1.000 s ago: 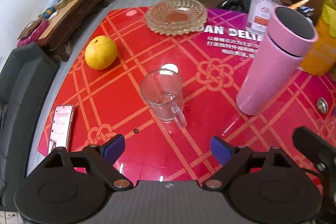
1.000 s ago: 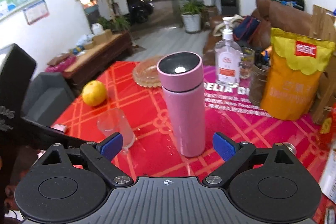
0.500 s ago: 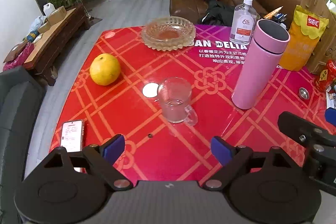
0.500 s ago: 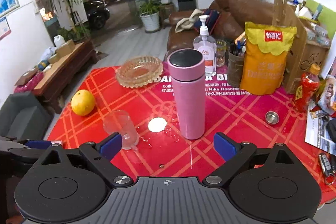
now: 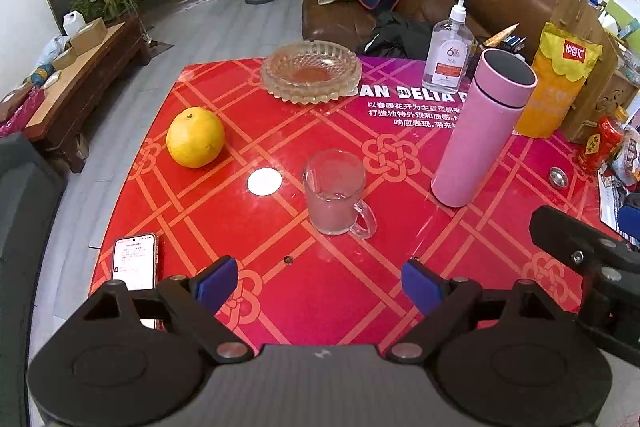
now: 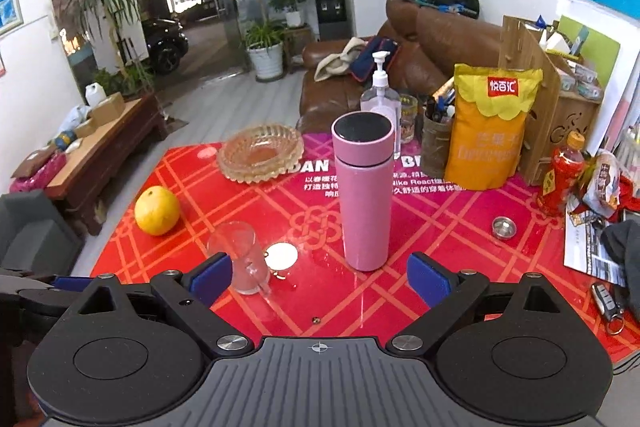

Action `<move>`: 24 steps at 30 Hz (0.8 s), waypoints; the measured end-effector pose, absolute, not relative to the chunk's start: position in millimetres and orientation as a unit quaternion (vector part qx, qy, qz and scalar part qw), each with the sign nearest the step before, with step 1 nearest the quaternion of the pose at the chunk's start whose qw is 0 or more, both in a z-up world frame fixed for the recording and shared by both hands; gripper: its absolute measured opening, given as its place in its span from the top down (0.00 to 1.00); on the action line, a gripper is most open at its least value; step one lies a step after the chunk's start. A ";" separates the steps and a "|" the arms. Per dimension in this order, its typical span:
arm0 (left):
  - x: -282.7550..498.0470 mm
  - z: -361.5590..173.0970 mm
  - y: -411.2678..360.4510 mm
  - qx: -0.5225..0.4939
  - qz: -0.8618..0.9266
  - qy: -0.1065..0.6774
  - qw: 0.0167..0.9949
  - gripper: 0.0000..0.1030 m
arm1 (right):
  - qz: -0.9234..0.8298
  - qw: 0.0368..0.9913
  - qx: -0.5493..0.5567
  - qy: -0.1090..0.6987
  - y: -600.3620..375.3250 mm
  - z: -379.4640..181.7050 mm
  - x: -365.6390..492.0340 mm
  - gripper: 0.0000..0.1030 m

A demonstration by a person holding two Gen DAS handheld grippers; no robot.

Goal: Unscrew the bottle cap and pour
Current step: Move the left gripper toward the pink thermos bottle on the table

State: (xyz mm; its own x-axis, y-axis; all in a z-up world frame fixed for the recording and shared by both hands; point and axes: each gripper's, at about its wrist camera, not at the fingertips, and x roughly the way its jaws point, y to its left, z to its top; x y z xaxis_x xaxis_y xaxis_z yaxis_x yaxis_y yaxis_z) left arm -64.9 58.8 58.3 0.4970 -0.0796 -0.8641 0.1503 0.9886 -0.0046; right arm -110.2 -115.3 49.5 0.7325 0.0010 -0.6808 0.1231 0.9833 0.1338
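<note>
- Our left gripper [image 5: 320, 281] hovers over the near part of the red table [image 5: 340, 291], jaws spread wide with nothing between them.
- Ahead of those jaws stands the glass mug [image 5: 336, 193], handle turned toward us; we cannot tell whether it holds liquid.
- The pink thermos bottle [image 5: 482, 131] stands upright ahead and to the right of the left jaws, its dark-topped cap [image 5: 508, 77] on.
- Our right gripper [image 6: 320, 279] also has its jaws apart and empty; the bottle stands straight ahead of them, well clear of both pads.
- An orange [image 5: 195, 137] lies ahead-left of the left jaws, and a phone [image 5: 134, 261] lies just beside the left finger.
</note>
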 end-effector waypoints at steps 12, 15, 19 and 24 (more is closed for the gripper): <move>-57.0 51.3 54.0 0.035 -0.058 0.506 0.860 0.12 | -0.025 0.925 0.079 0.370 -120.9 47.2 -97.0 0.07; -55.6 48.2 51.1 0.039 -0.056 0.509 0.858 0.12 | -0.020 0.928 0.076 0.364 -133.2 48.0 -89.5 0.07; -53.4 43.4 46.5 0.043 -0.055 0.510 0.857 0.12 | -0.014 0.931 0.071 0.357 -149.6 49.1 -79.5 0.07; -49.1 38.2 29.2 0.053 -0.065 0.486 0.870 0.12 | -0.006 0.935 0.064 0.348 -170.1 50.5 -67.0 0.07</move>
